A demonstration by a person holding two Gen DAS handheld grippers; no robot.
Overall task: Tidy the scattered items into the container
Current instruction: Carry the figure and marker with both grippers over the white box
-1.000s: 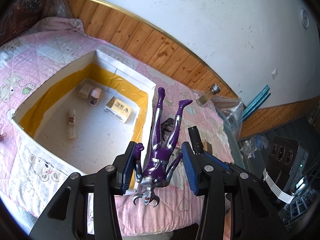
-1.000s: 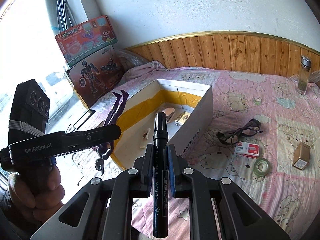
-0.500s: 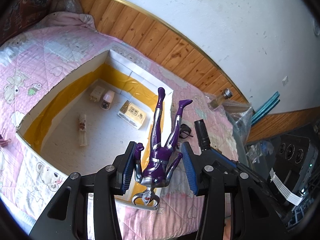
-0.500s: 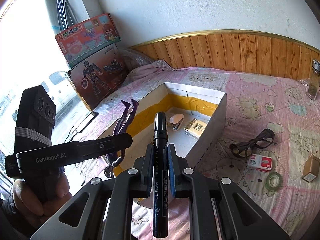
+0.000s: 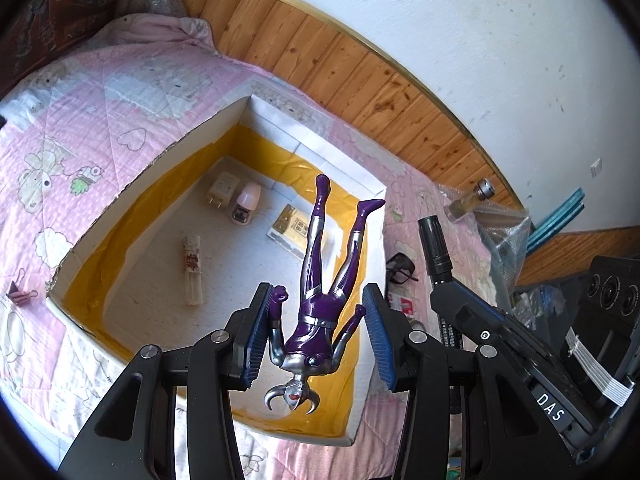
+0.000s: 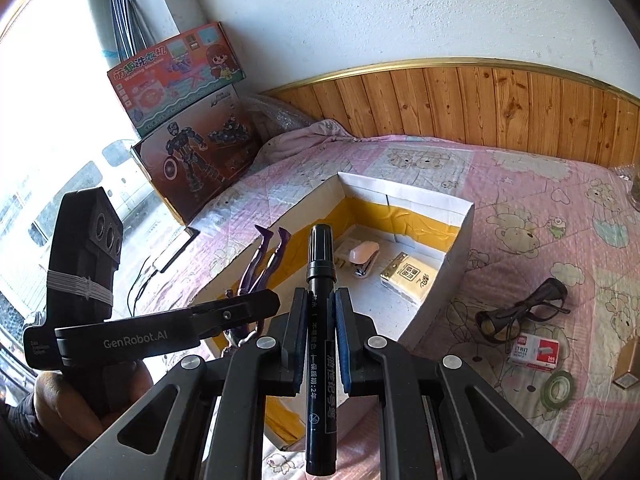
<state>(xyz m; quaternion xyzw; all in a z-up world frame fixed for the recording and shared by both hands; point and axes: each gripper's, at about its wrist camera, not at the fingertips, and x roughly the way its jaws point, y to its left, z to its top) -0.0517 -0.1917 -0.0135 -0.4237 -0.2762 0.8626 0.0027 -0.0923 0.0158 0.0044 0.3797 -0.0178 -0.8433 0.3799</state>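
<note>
A: Pink quilted bedspread (image 5: 100,128) against wood panelling and a white wall. Left wrist view: white open-topped container (image 5: 224,132) with a yellow-taped inner wall sits on the spread.

B: What's inside it?

A: A white plug adapter (image 5: 223,188), a small pink stapler (image 5: 245,208), a yellow packet (image 5: 289,229), a clear tube (image 5: 193,270). All lie on its floor, apart from one another.

B: Left gripper?

A: Left gripper (image 5: 318,332) is clamped on a purple toy figure (image 5: 324,292), pads pressing its arms. Figure hangs head toward the camera, legs pointing away, above the container's near right corner. A pink binder clip (image 5: 20,294) lies on the spread outside the left wall. A glass jar (image 5: 466,204) stands far right, by the panelling.

B: Right wrist view?

A: Same spread, two toy boxes (image 6: 188,120) stacked by the window. Right gripper (image 6: 321,342) is closed tight on a black marker (image 6: 320,320), cap pointing forward toward the container (image 6: 448,280). The marker is held this side of the near wall.

B: Still out on the spread?

A: Dark glasses (image 6: 524,310), a staple box (image 6: 534,352), a tape roll (image 6: 558,388), all right of the container. A hand (image 6: 76,408) holds the left gripper at lower left.
</note>
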